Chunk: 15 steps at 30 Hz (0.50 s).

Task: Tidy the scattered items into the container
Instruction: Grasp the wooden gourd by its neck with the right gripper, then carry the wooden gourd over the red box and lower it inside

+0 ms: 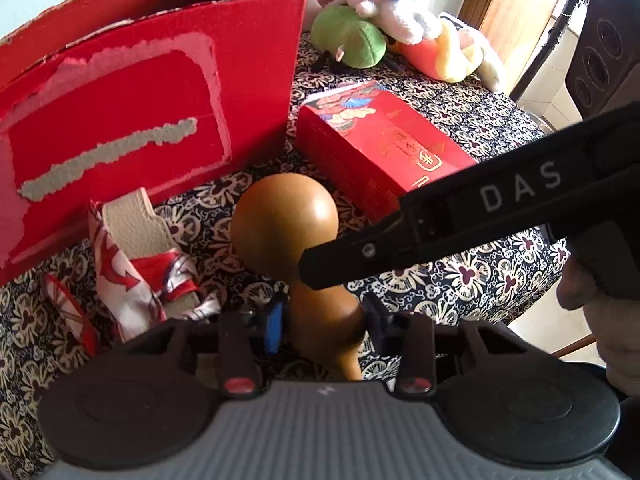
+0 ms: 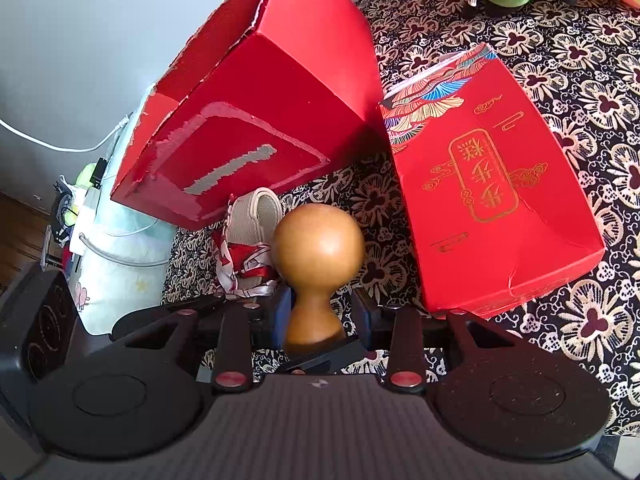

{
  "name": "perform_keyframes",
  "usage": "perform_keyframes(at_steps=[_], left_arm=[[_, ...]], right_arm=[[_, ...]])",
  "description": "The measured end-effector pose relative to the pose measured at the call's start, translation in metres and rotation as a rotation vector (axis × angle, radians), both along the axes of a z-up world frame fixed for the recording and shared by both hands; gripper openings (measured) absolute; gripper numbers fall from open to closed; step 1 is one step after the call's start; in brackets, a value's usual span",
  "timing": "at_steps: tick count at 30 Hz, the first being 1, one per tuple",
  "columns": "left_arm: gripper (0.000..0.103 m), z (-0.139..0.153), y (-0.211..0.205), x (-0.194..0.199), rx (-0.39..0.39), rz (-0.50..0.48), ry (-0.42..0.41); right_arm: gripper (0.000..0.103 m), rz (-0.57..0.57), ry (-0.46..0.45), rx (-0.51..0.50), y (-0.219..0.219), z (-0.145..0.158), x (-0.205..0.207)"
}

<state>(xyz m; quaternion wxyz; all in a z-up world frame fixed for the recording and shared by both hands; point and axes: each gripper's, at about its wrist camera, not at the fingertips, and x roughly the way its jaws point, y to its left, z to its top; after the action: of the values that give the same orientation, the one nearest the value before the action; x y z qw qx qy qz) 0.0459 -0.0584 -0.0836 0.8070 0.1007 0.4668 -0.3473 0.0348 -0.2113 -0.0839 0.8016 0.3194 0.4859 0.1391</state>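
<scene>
A brown wooden gourd (image 1: 284,216) stands upright on the flower-patterned cloth in front of the big open red box (image 1: 160,92). My left gripper (image 1: 326,320) is shut on its lower bulb, one pad on each side. The right gripper's finger (image 1: 360,256) reaches in from the right across the gourd's neck. In the right wrist view the gourd (image 2: 318,248) rises between the fingers of my right gripper (image 2: 320,312), which is shut on its neck. A beige strap wrapped in a red and white scarf (image 1: 136,256) lies left of the gourd, against the box (image 2: 260,100).
A smaller printed red carton (image 1: 384,148) lies on its side right of the gourd. Plush toys (image 1: 380,28) are piled at the far edge of the table. A dark speaker (image 1: 600,60) stands off to the right. A pale bucket (image 2: 120,248) sits on the floor beside the table.
</scene>
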Motion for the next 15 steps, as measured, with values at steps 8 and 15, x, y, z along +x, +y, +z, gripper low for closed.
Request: perform_keyframes(at_steps=[8, 15], left_arm=[[0.040, -0.001, -0.006, -0.001, -0.007, -0.015, -0.006], [0.040, 0.008, -0.009, -0.003, -0.006, -0.025, -0.038]], right_arm=[[0.037, -0.003, 0.040, 0.028, 0.002, -0.011, 0.011], [0.031, -0.008, 0.029, 0.055, -0.004, -0.009, 0.008]])
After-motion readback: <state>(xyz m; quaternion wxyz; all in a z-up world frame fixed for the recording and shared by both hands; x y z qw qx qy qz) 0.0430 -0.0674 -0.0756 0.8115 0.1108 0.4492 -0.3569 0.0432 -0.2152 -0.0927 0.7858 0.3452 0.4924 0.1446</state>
